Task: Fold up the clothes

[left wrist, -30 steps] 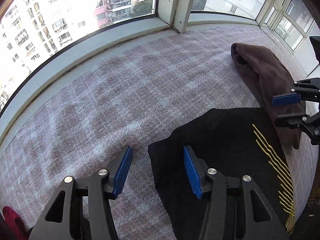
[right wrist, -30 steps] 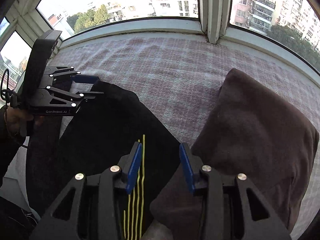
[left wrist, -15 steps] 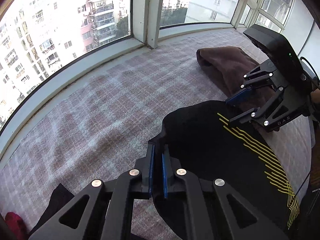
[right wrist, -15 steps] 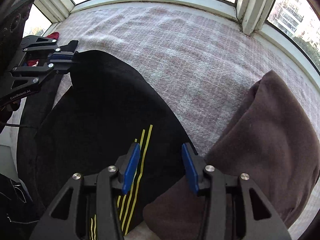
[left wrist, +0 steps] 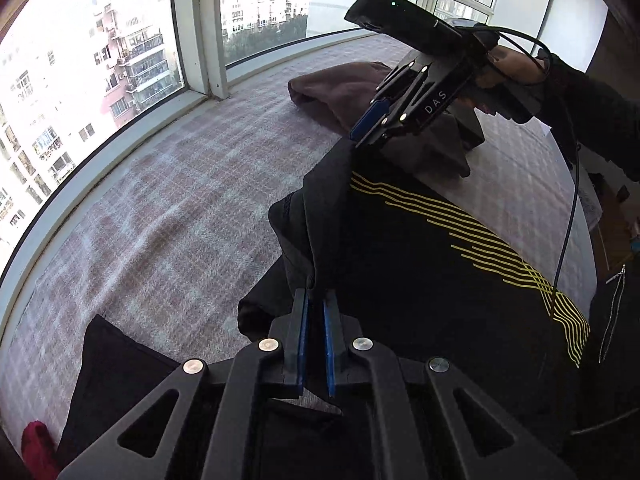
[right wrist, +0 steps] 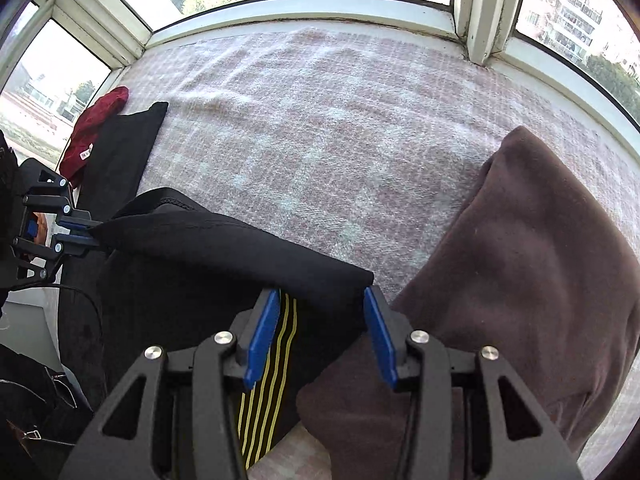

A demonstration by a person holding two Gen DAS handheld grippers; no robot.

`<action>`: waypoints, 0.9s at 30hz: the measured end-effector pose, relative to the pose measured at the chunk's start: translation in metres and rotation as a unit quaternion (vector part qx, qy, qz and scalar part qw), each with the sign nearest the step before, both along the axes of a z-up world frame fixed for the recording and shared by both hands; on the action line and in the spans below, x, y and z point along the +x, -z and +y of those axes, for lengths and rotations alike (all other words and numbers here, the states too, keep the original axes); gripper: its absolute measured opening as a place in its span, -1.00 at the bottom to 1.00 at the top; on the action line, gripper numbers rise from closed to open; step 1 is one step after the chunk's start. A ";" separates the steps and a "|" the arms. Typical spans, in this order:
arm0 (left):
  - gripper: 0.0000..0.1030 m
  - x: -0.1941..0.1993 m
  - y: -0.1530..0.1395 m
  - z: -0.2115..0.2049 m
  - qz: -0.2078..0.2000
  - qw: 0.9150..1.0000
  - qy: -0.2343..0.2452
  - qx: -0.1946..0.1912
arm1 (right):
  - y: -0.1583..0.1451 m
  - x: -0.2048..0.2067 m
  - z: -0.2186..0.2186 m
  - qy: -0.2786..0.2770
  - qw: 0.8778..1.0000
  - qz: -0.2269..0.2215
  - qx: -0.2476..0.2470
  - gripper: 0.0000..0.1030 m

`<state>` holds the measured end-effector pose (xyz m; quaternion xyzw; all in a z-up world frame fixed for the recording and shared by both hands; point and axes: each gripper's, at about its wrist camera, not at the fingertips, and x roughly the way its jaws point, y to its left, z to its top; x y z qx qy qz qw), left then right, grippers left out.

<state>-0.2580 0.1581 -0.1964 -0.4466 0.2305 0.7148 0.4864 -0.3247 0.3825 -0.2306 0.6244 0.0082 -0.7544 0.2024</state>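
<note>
1. Left gripper [left wrist: 314,312] fingers were clamped on the black garment's [left wrist: 420,272] lifted edge.
2. Right gripper [right wrist: 322,320] fingers stood half apart, straddling its other corner.
3. Garment lay on the plaid blanket [right wrist: 320,128], touching the brown garment [right wrist: 540,240].

The garment with the striped print [right wrist: 208,264] lies on the blanket [right wrist: 320,140] at its near edge, between my two grippers, one fold raised above the rest. At its right, touching it, lies a folded garment [right wrist: 540,260] that reaches back toward the window sill [right wrist: 328,12]. At the blanket's left edge lies another folded piece [right wrist: 120,152], with a small cloth [right wrist: 96,128] just beyond it.
</note>
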 end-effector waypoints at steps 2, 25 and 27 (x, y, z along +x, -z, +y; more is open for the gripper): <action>-0.88 0.006 0.008 -0.007 -0.011 1.000 0.000 -0.015 | -0.001 0.002 0.003 -0.002 1.000 -0.002 -0.004 -0.15; -0.16 0.023 0.024 0.021 0.020 0.997 0.048 -0.052 | 0.023 -0.016 0.001 0.006 0.997 -0.055 -0.044 -0.01; -0.16 0.020 0.028 0.025 0.037 0.997 0.041 -0.061 | 0.022 -0.012 -0.004 -0.004 0.999 -0.044 -0.032 -0.01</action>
